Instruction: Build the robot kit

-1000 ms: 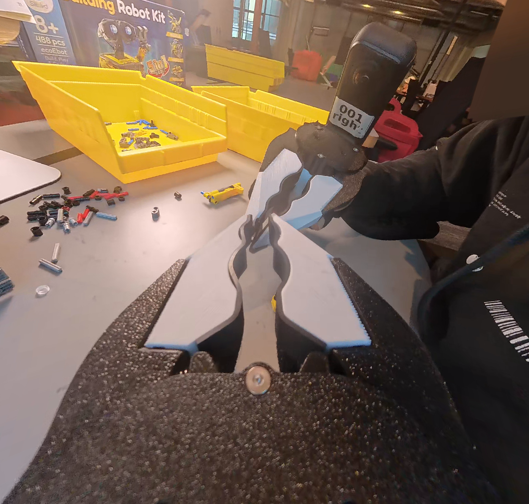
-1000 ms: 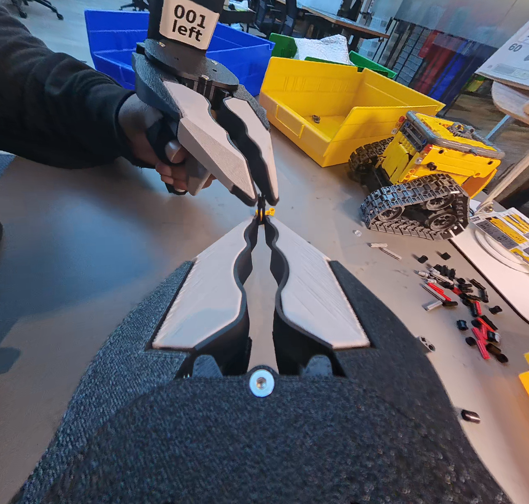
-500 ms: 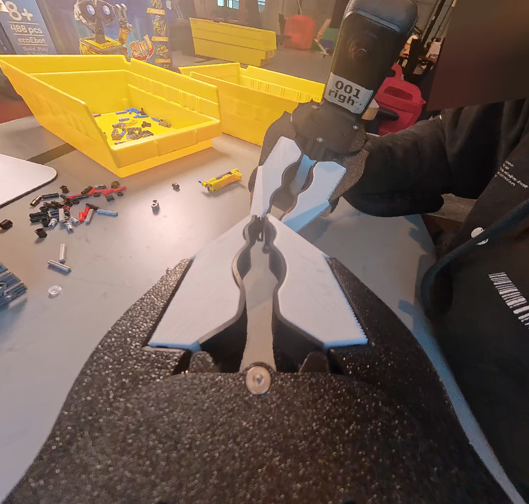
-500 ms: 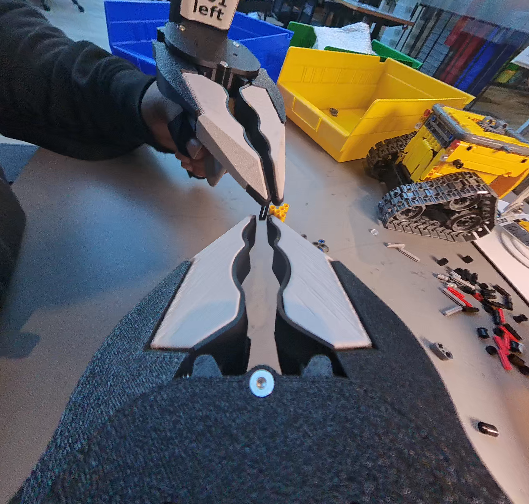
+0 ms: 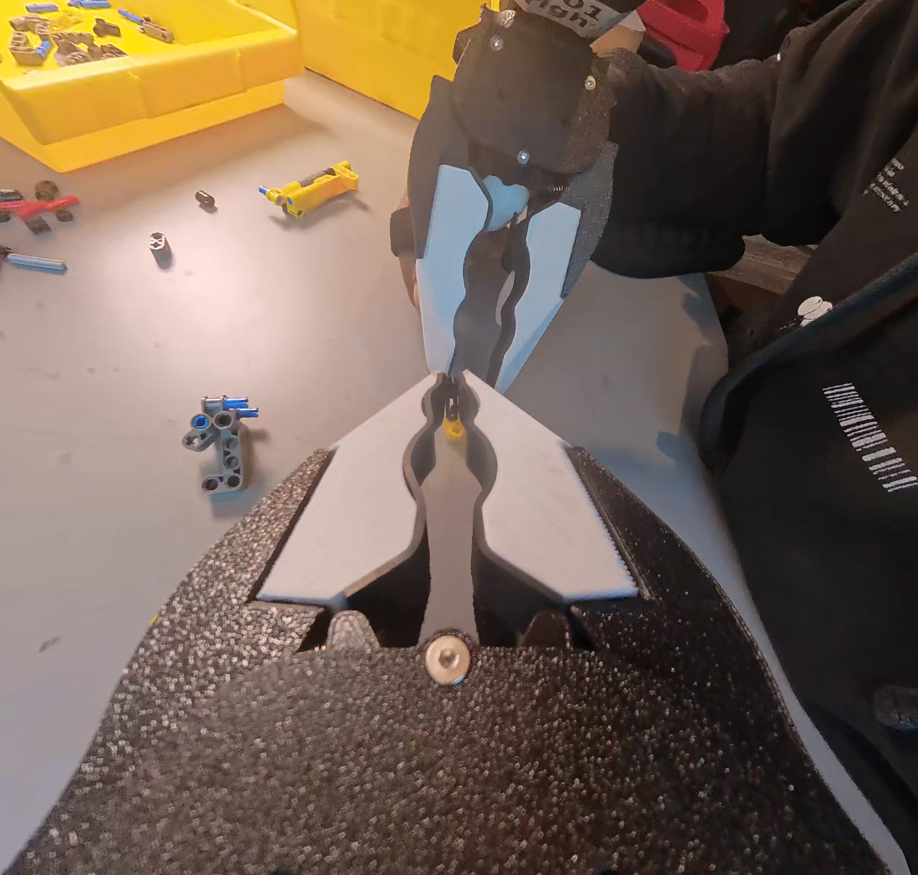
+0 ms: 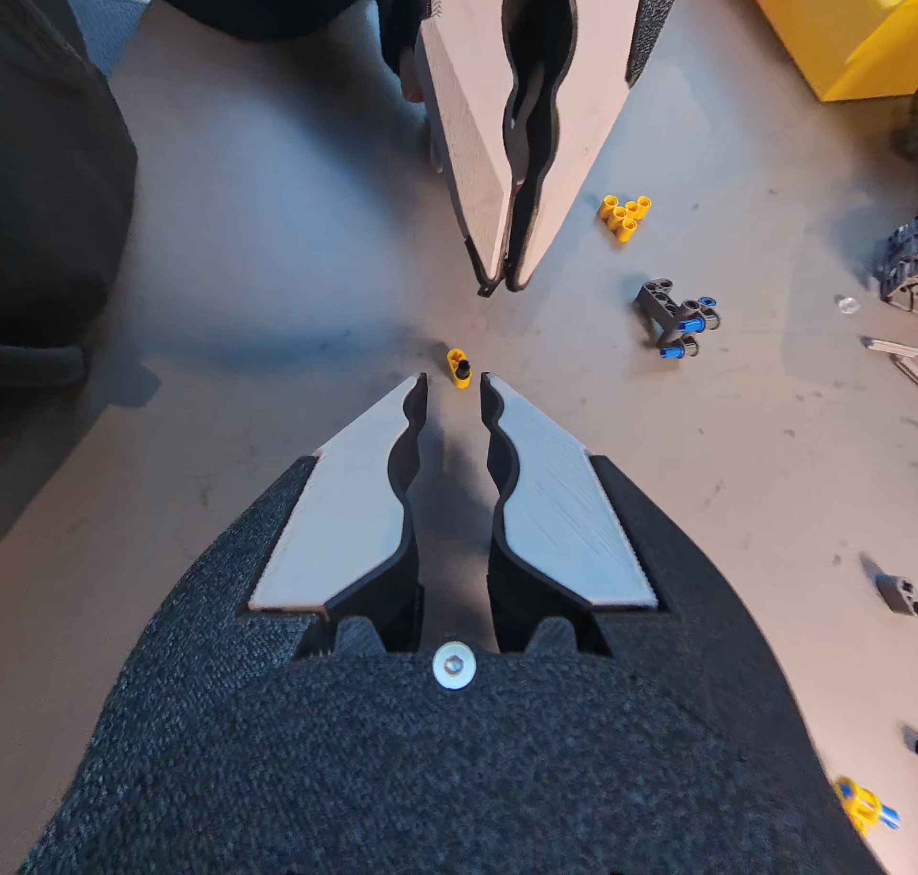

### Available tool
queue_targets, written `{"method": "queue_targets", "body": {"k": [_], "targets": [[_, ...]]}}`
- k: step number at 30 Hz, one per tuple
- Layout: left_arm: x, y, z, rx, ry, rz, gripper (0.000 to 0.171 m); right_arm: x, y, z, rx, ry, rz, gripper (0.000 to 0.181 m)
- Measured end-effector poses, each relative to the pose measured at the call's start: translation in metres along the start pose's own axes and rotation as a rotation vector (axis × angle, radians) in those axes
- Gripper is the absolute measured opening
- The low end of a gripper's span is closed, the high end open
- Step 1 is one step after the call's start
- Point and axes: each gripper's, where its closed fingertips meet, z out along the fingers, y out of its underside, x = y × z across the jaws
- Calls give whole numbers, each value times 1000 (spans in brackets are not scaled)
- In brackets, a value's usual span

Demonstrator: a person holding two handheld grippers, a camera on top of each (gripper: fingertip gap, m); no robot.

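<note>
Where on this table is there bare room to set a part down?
Bare table lies between the dark clothing and the two grippers. Another patch lies beyond the grey assembly, short of the yellow assembly. Crowded: between the open right gripper and the left gripper, shut on a black pin, with the yellow piece there.

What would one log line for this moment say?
left gripper: shut on pin | right gripper: open, at yellow piece | piece lies on table

Small yellow connector [image 6: 458,367], black pin in one hole, lying at frame centre, just off right gripper's [image 6: 453,379] parted tips; tiny black piece [image 6: 483,291] pinched in left gripper [image 6: 499,285] above.
</note>
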Motion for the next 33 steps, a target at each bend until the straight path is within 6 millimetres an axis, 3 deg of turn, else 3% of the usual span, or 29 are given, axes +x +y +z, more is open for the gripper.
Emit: {"method": "queue_targets", "body": {"k": [5, 13, 21, 24, 29, 33], "targets": [[6, 3, 5, -17, 21, 22, 4, 3, -7, 1, 28, 28, -16, 18], [17, -19, 0, 127, 48, 82, 4, 4, -46, -20, 274, 4, 44, 9], [16, -26, -5, 170, 32, 90, 6, 8, -51, -24, 336, 2, 74, 4], [12, -31, -12, 204, 17, 78, 20, 13, -58, -35, 409, 11, 90, 4], [10, -41, -19, 252, 15, 42, 18, 26, -89, -64, 664, 28, 185, 4], [13, -54, -20, 299, -13, 64, 10, 23, -102, -69, 775, -20, 253, 4]]}}
